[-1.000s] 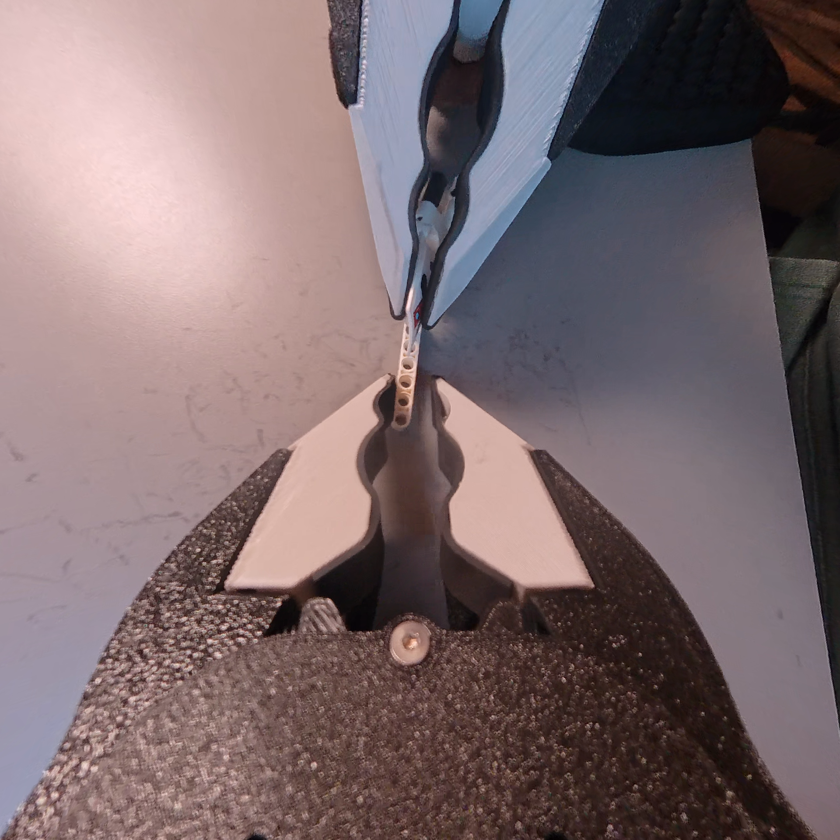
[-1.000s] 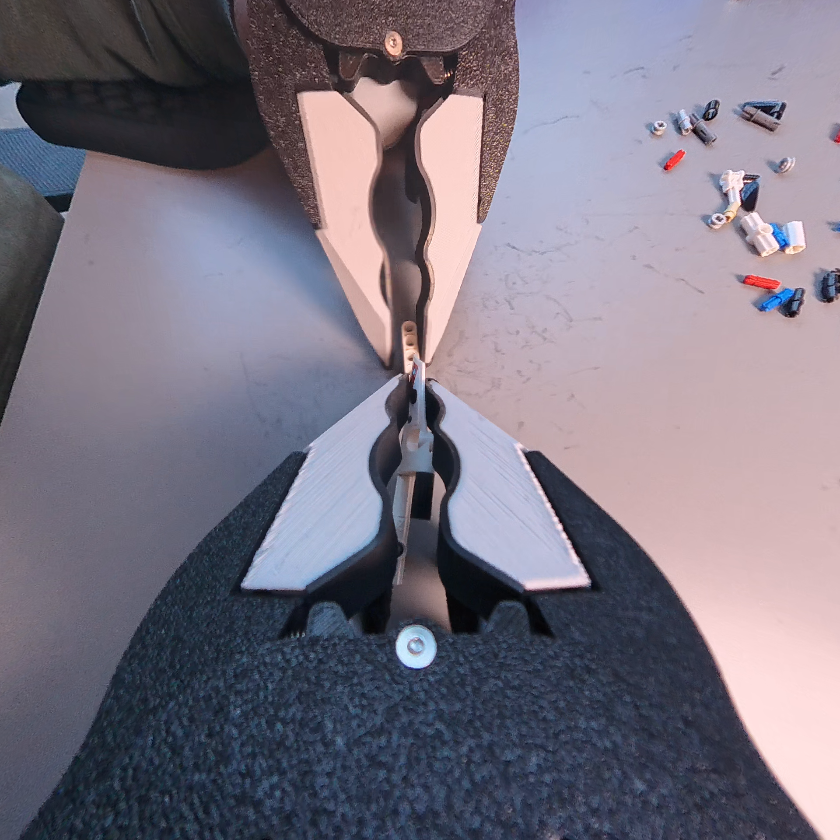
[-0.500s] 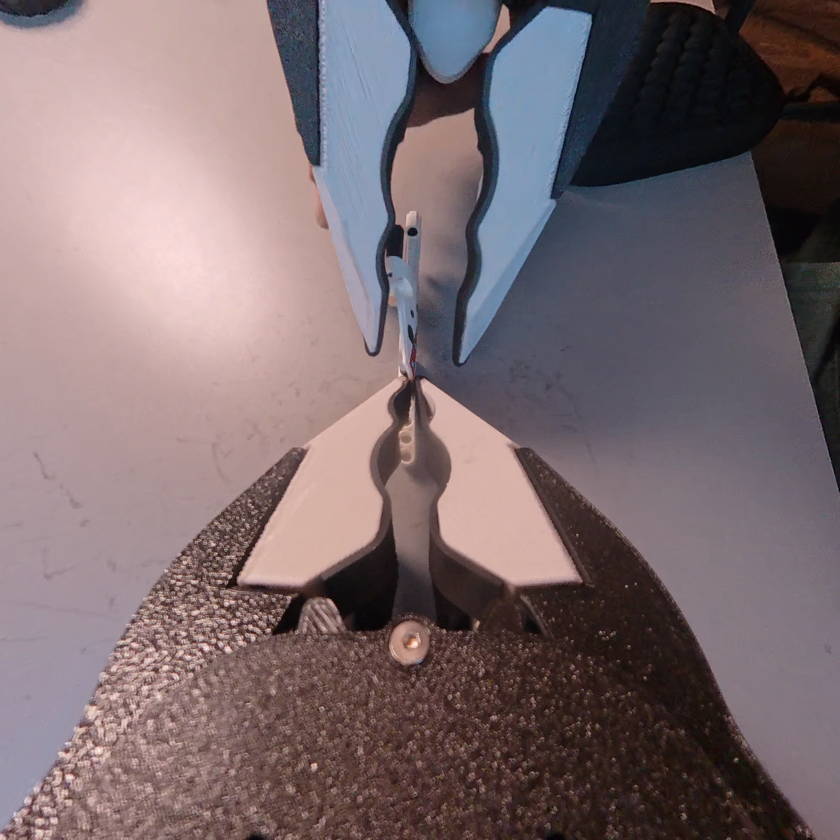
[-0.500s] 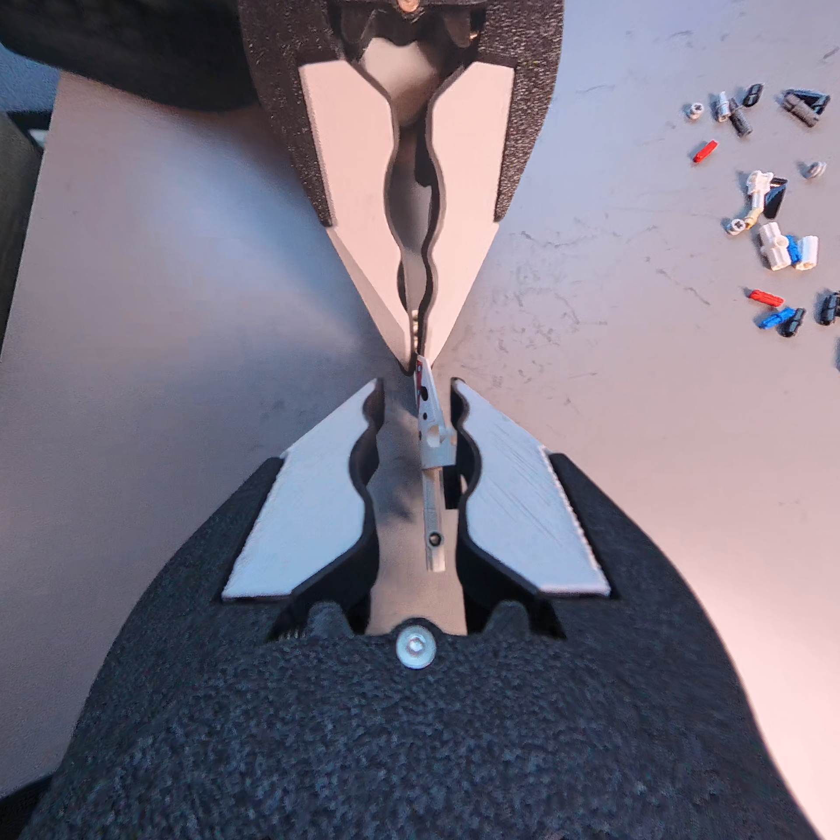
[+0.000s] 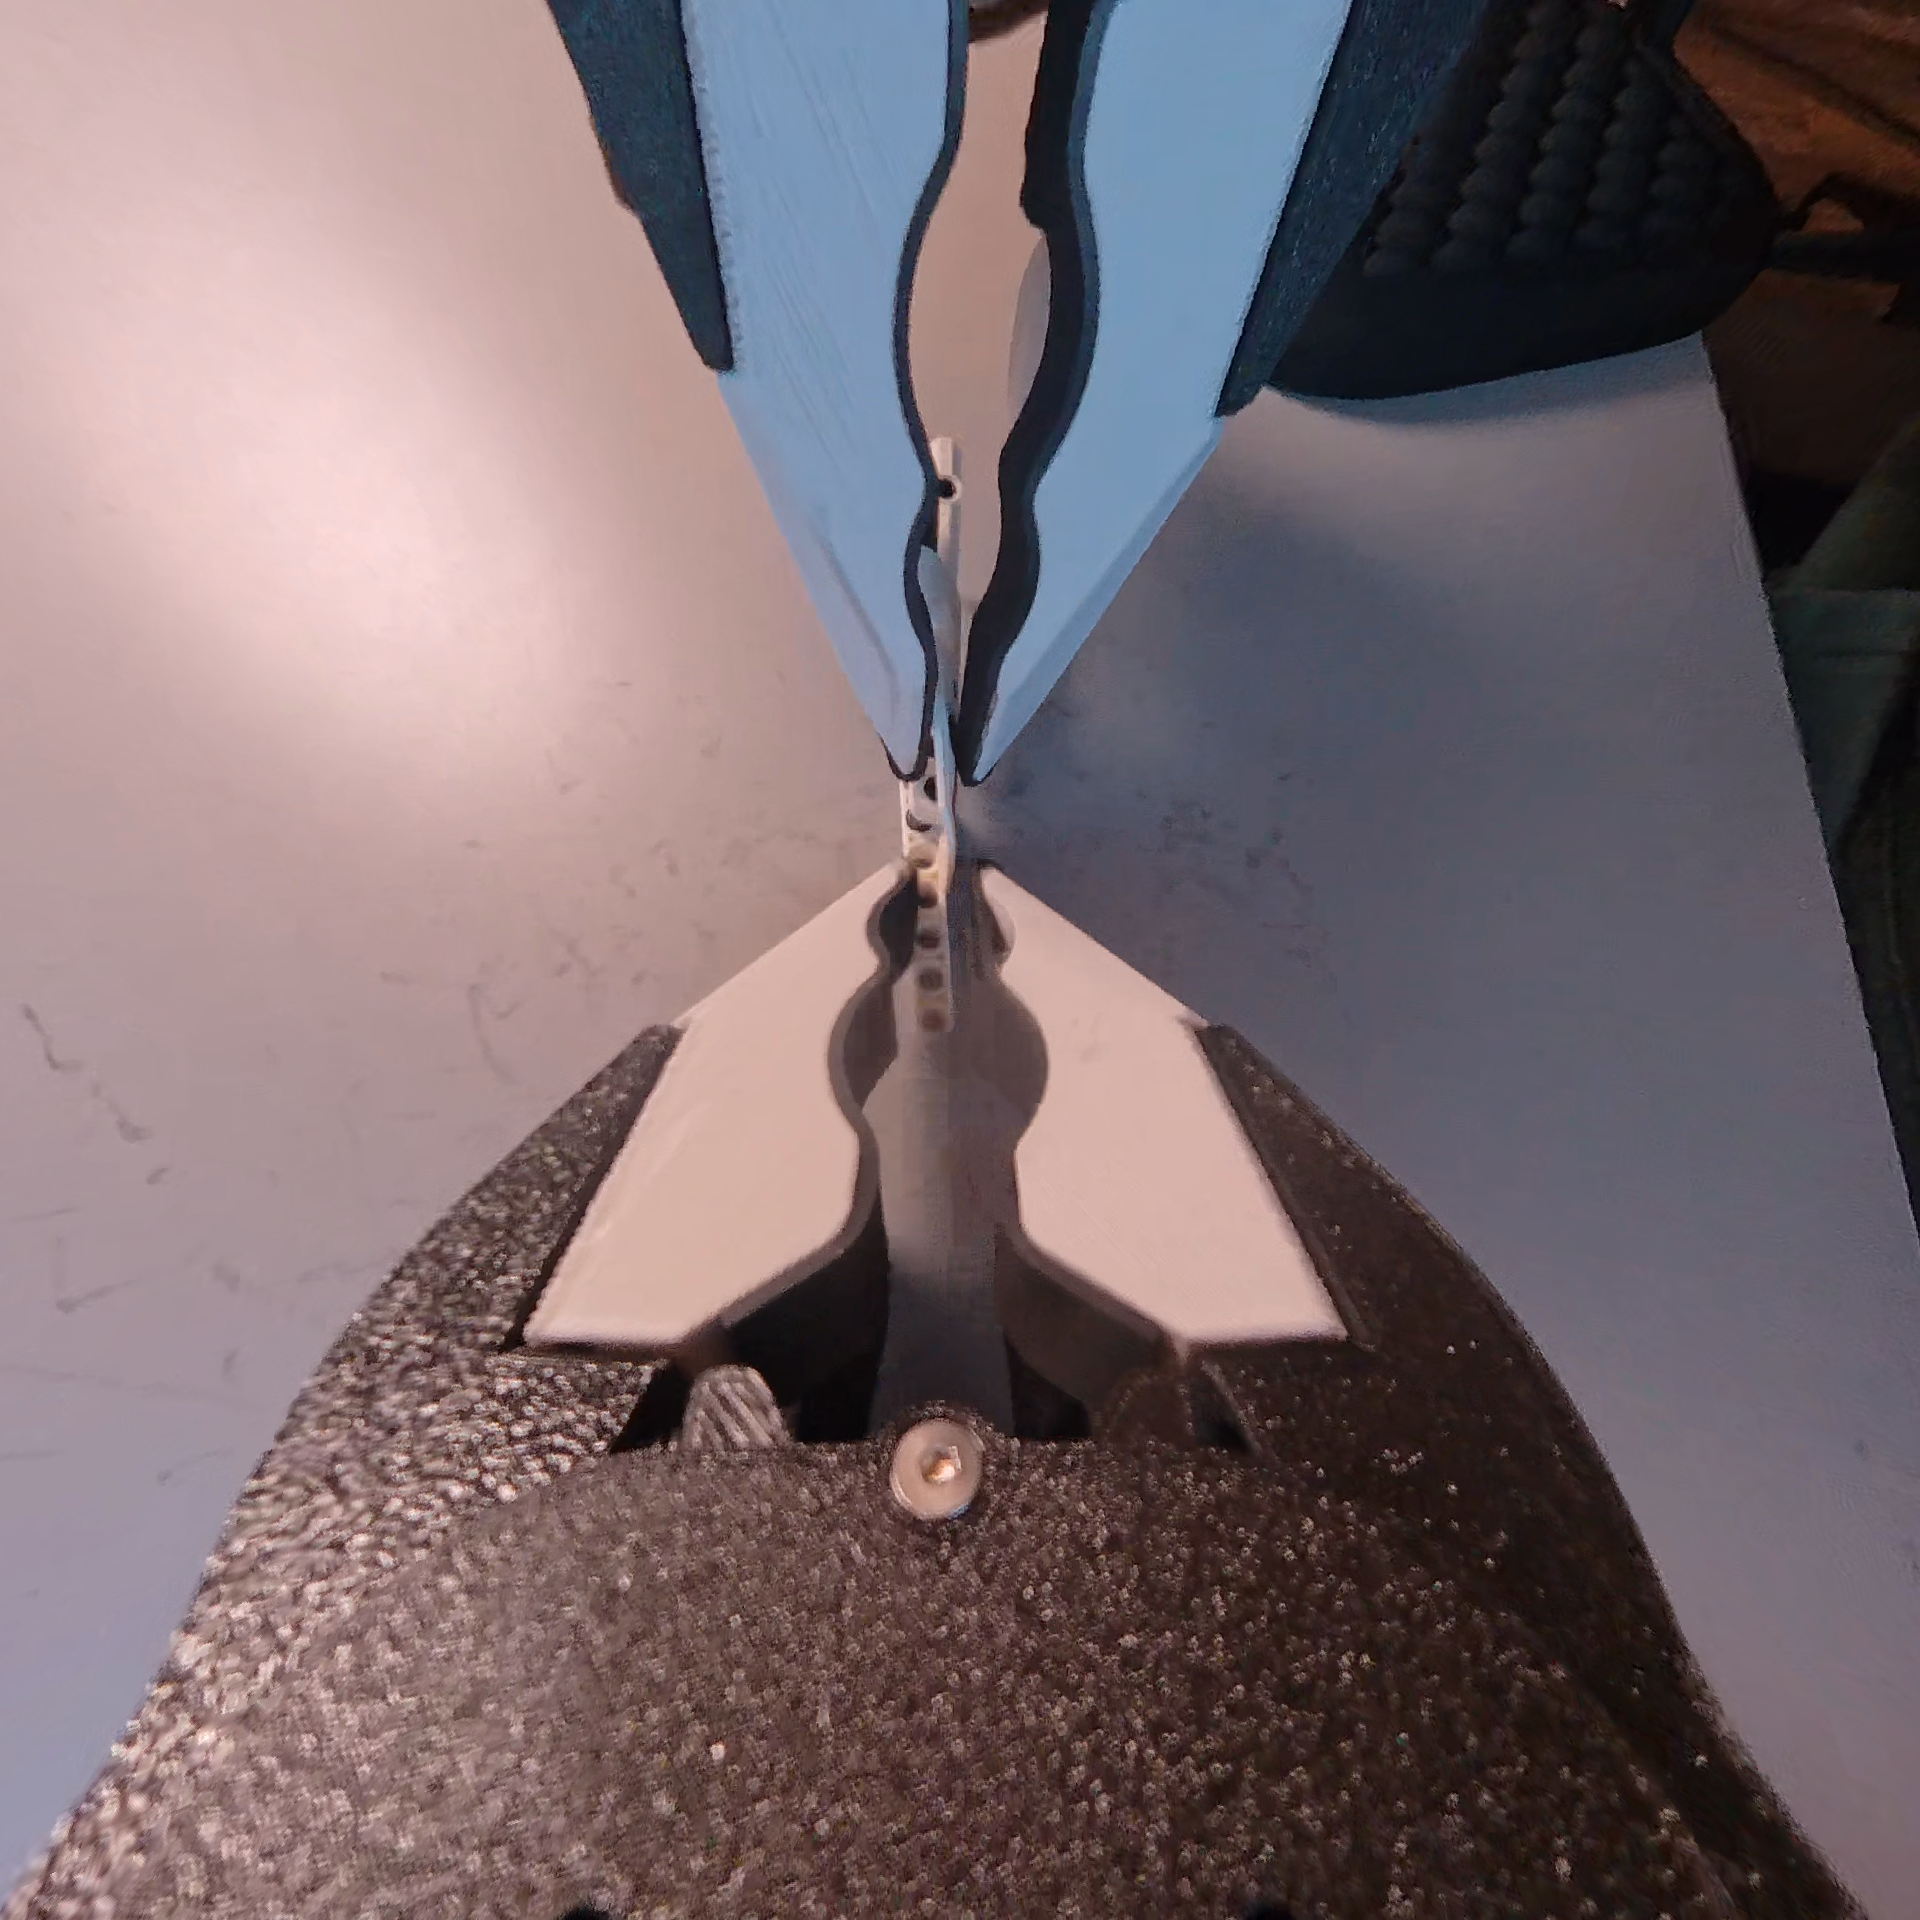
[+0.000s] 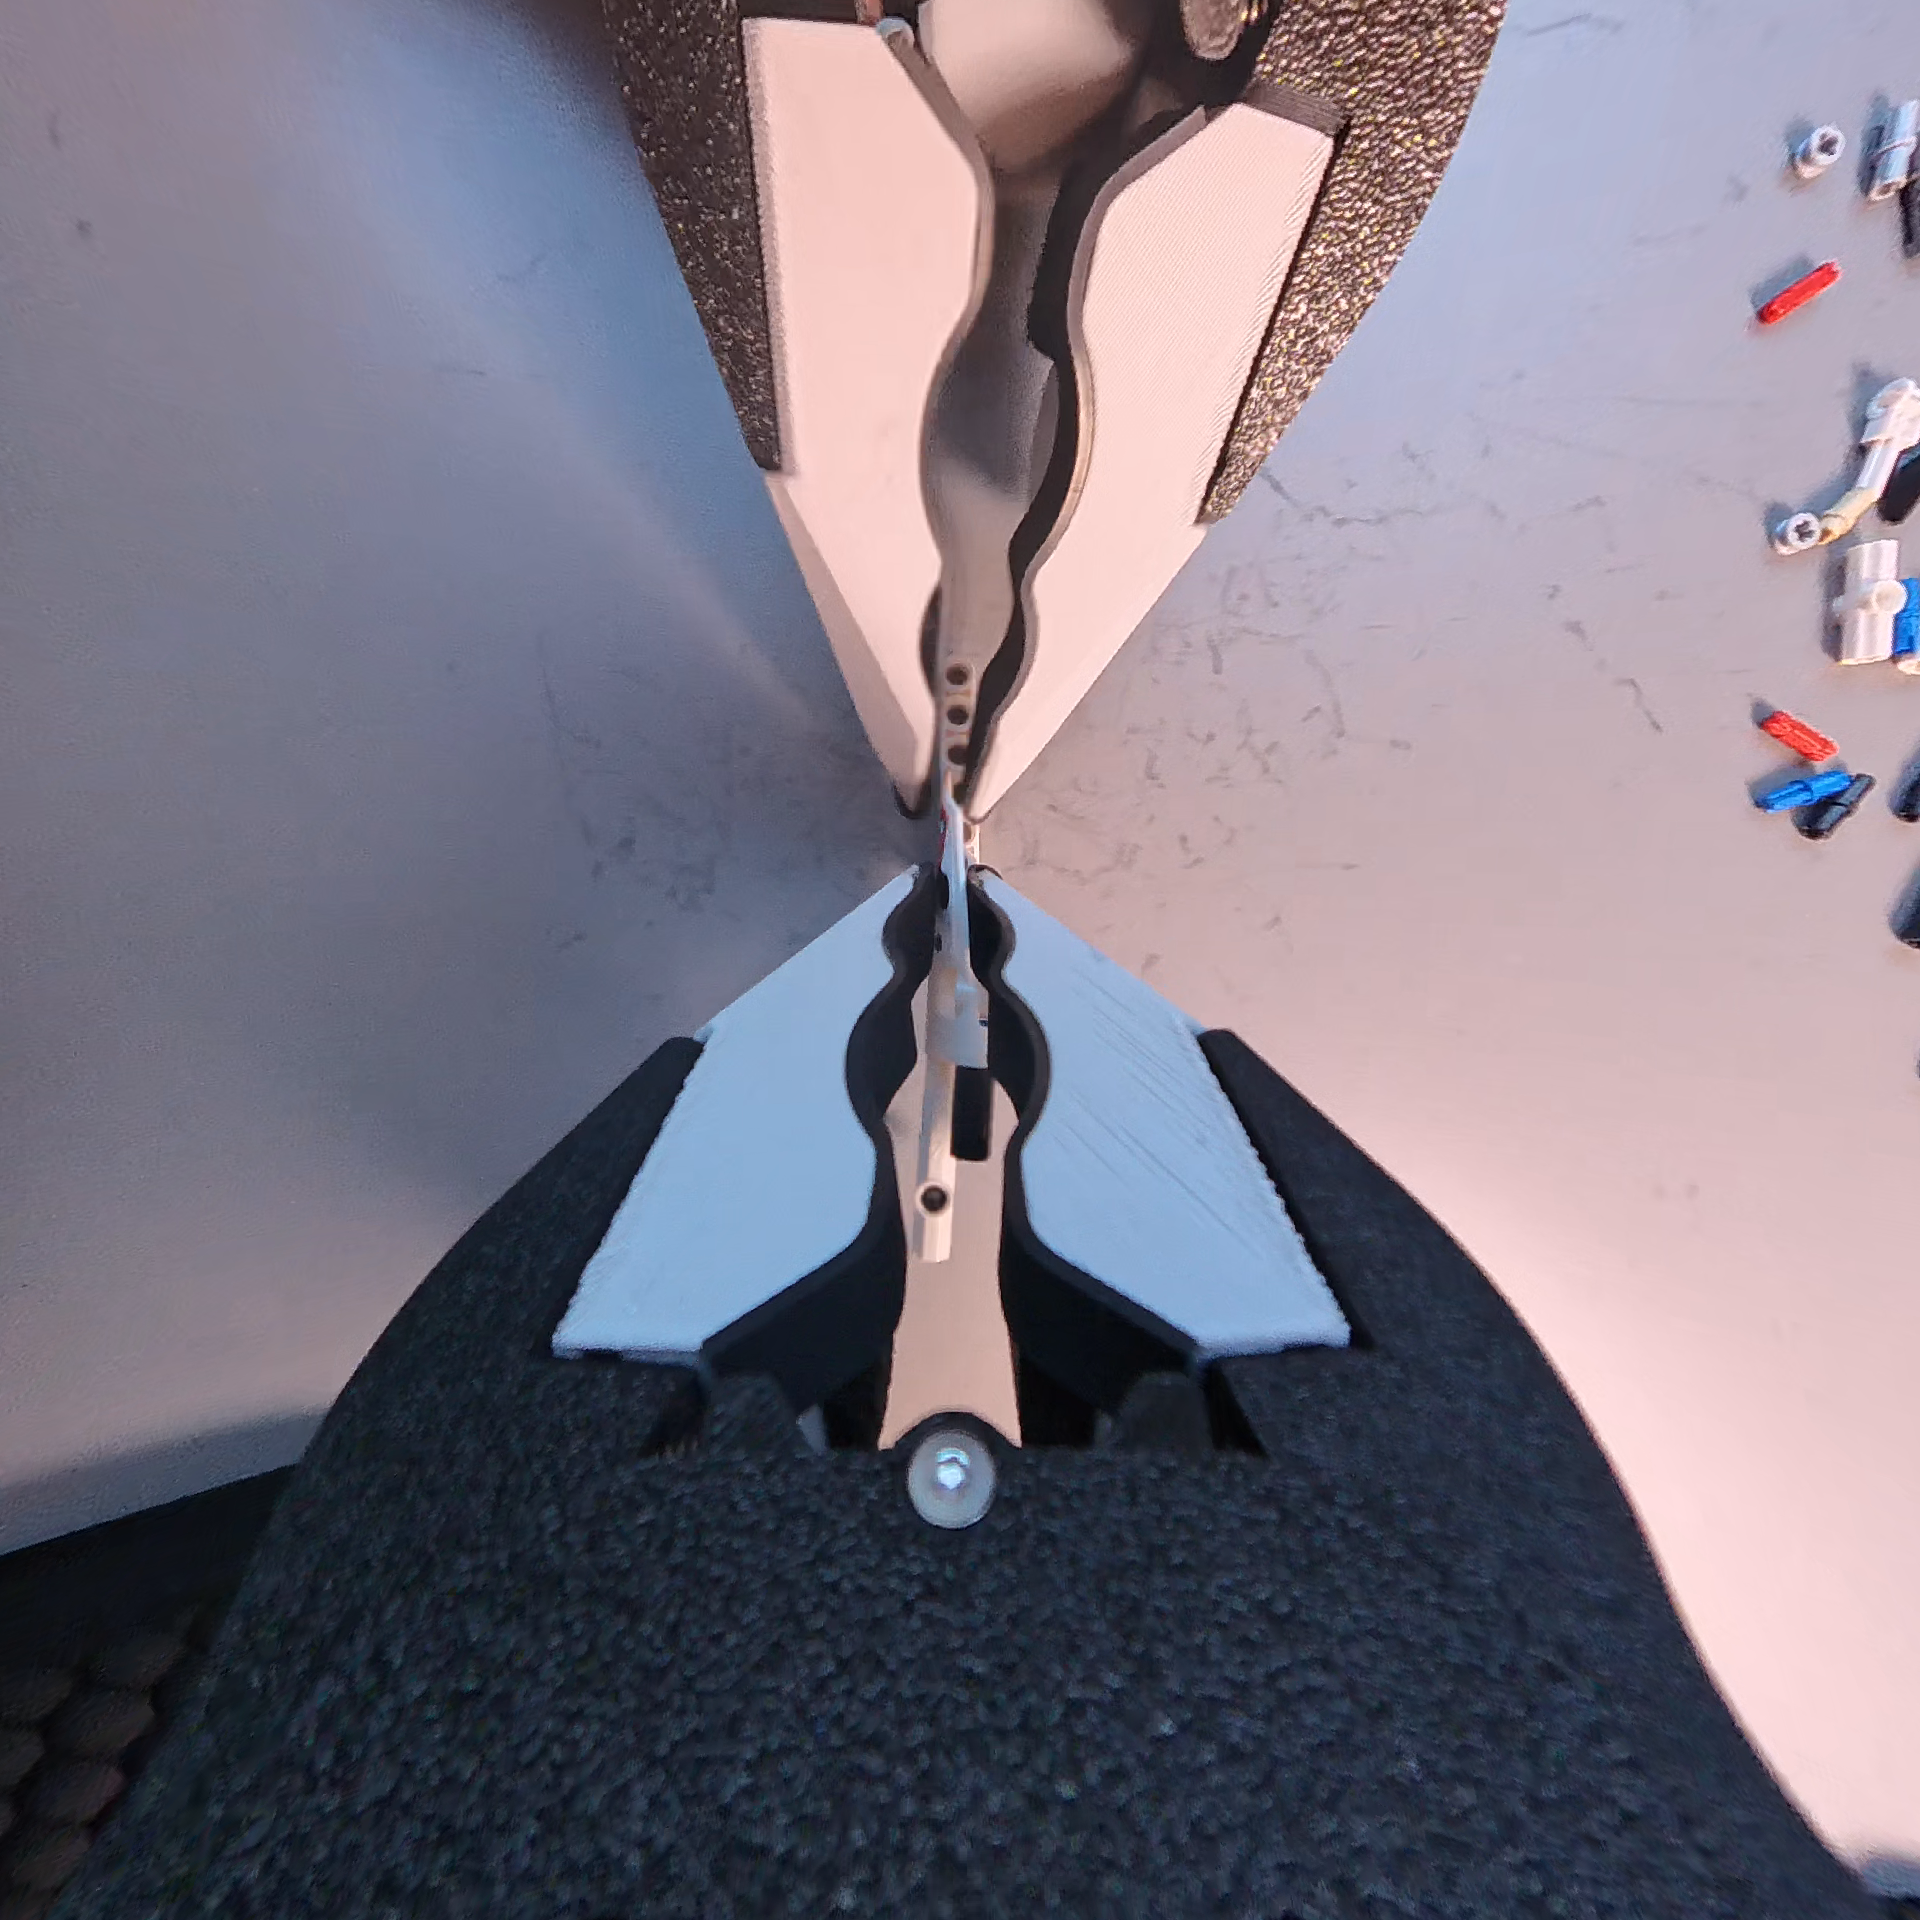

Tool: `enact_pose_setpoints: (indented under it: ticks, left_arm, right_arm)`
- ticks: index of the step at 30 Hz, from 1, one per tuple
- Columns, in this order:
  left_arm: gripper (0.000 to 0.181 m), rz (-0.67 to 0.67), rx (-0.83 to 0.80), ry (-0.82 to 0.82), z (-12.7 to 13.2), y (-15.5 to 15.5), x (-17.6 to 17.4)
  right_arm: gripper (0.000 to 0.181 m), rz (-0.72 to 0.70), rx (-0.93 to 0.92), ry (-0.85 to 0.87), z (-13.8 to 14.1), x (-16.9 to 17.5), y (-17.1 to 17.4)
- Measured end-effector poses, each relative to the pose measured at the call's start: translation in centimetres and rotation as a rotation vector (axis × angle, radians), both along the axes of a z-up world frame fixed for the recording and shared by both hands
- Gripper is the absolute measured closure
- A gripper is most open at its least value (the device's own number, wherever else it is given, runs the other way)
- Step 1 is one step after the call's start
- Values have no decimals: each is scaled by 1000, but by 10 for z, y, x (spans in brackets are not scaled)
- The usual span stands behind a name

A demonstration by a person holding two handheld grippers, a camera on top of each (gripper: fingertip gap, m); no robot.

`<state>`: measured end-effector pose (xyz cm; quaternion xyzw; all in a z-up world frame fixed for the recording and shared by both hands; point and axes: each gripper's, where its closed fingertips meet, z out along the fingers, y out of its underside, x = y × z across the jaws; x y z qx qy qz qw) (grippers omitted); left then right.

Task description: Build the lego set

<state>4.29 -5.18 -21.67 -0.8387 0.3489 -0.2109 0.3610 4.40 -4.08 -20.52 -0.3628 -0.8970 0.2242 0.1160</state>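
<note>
Tip to tip above the table (image 5: pixel 364 623), the left gripper (image 5: pixel 940 883) and right gripper (image 6: pixel 945 883) both clenched one white lego beam assembly (image 6: pixel 948 1039); loose lego pieces (image 6: pixel 1860 613) lay at 3 o'clock in the right wrist view.

Two tools (image 5: pixel 940 883) (image 6: pixel 948 878), two red pins (image 6: pixel 1797 292).
</note>
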Motion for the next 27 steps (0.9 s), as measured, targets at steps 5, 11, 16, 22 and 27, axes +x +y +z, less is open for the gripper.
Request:
enact_pose_setpoints:
  ticks: [5, 11, 16, 22, 27]
  left_arm:
    - [167, 2, -12, 62, -9, -3, -7]
    - [175, 8, -1, 72, -9, -1, -9]
    - [175, 11, 2, 73, -9, -1, -9]
    - [174, 10, -5, 67, -10, -1, -9]
    - [174, 29, -21, 54, -10, -1, -9]
  right_arm:
    - [176, -74, -153, -40, 0, -2, 2]
    - [176, -110, -256, -58, 1, -2, 2]
    - [177, -185, -345, -49, 1, -2, 1]
    - [177, -207, -295, 41, 0, -2, 3]
    - [176, -210, -273, 18, 0, 0, 3]
